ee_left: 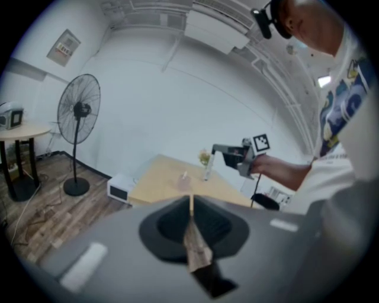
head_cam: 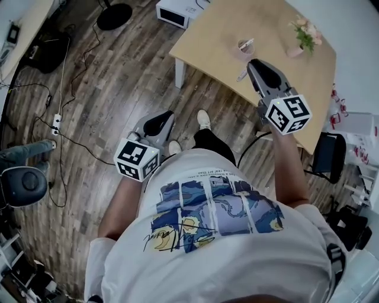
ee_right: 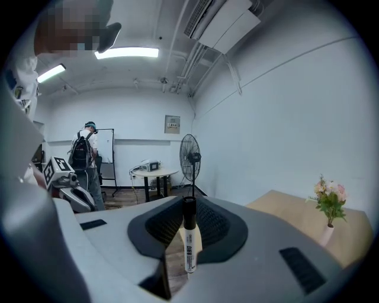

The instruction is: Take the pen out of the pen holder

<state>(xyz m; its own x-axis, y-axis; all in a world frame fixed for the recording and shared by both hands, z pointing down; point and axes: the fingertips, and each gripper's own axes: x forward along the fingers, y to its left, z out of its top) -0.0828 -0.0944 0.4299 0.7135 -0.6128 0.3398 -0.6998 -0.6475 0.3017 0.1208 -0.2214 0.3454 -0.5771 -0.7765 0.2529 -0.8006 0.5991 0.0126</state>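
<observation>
My right gripper (head_cam: 252, 64) is raised over the near part of the wooden table (head_cam: 207, 41) and is shut on a white marker pen with a black cap (ee_right: 189, 237). The pen (head_cam: 242, 76) stands upright between the pads. The pinkish pen holder (head_cam: 244, 50) stands on the table just beyond it, and a light pen-like thing leans in it. My left gripper (head_cam: 169, 115) hangs low over the floor by the person's feet. Its jaws meet with nothing between them (ee_left: 190, 204). In the left gripper view the right gripper (ee_left: 217, 150) carries the pen (ee_left: 208, 170) beside the holder (ee_left: 184, 178).
A small vase of flowers (head_cam: 303, 34) stands at the table's far side. On the floor are a white box (head_cam: 177, 10), a fan base (head_cam: 114, 16), and cables with a power strip (head_cam: 56, 123). A black chair (head_cam: 328, 155) is at the right. Another person (ee_right: 80, 151) stands far off.
</observation>
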